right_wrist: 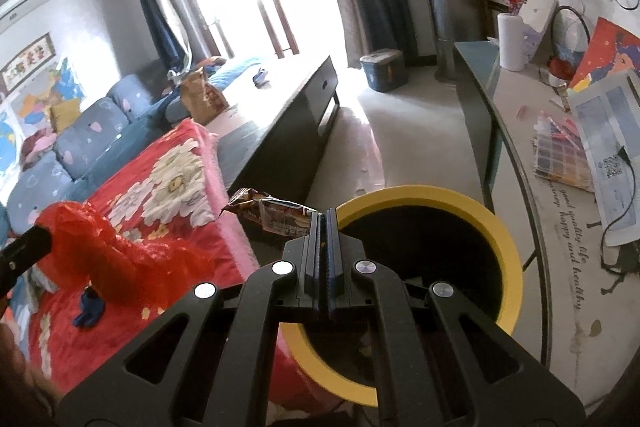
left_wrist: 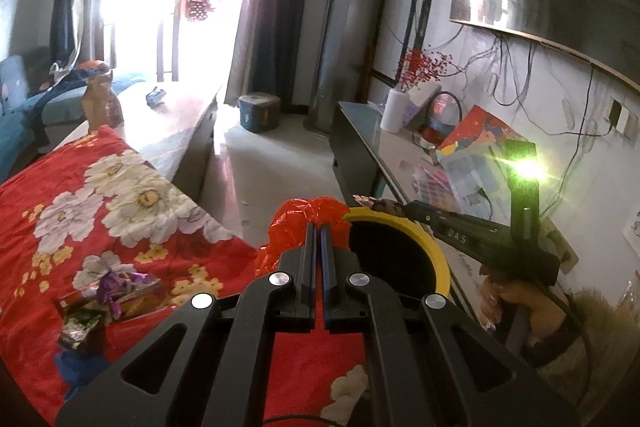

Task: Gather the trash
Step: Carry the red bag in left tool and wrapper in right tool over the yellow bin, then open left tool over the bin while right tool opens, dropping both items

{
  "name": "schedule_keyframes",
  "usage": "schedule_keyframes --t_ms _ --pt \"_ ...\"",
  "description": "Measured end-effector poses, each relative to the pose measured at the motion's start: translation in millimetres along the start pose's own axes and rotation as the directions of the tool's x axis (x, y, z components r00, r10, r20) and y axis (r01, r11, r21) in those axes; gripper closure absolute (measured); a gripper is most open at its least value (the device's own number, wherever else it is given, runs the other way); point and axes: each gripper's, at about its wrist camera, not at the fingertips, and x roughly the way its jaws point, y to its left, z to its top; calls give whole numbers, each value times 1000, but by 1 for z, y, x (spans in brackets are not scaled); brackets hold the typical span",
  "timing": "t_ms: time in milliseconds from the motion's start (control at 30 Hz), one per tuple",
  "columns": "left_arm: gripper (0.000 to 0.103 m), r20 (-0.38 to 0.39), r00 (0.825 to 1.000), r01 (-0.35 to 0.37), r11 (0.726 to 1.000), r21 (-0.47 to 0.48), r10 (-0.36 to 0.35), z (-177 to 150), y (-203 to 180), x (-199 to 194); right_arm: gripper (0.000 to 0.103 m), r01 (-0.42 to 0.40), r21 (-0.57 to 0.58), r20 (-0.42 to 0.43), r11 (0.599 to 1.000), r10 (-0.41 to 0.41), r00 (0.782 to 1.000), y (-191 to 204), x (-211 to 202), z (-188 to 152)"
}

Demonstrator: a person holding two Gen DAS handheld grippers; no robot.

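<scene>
My left gripper [left_wrist: 318, 225] is shut on a crumpled red plastic bag [left_wrist: 308, 213], held at the near edge of the yellow-rimmed black bin [left_wrist: 438, 267]. In the right wrist view the bag [right_wrist: 104, 247] hangs over the red floral blanket [right_wrist: 168, 187], left of the bin [right_wrist: 508, 247]. My right gripper [right_wrist: 325, 213] is shut on a shiny brown snack wrapper [right_wrist: 272, 213], which sticks out to the left beside the bin's rim. The left wrist view shows that wrapper [left_wrist: 368, 201] over the bin's far rim. Several more wrappers [left_wrist: 116, 291] lie on the blanket [left_wrist: 120, 207].
A long dark low table [right_wrist: 288, 115] runs beyond the blanket, with a brown bag [right_wrist: 200, 99] on it. On the right is a side table [right_wrist: 560, 227] with papers, cables and a white vase. A blue box [right_wrist: 384, 69] sits on the floor. A small blue scrap [right_wrist: 90, 307] lies on the blanket.
</scene>
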Motion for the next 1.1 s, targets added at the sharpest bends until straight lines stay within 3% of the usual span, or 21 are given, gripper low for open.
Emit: schedule_keyframes --t_ms 567,1100 --pt "101 -38 998 54 998 27 -53 -4 -29 38 102 62 68 8 996 -62 998 -35 3 1" --pt "101 -112 990 89 996 30 -85 -20 -46 82 102 100 115 -34 988 -97 995 -60 16 -5"
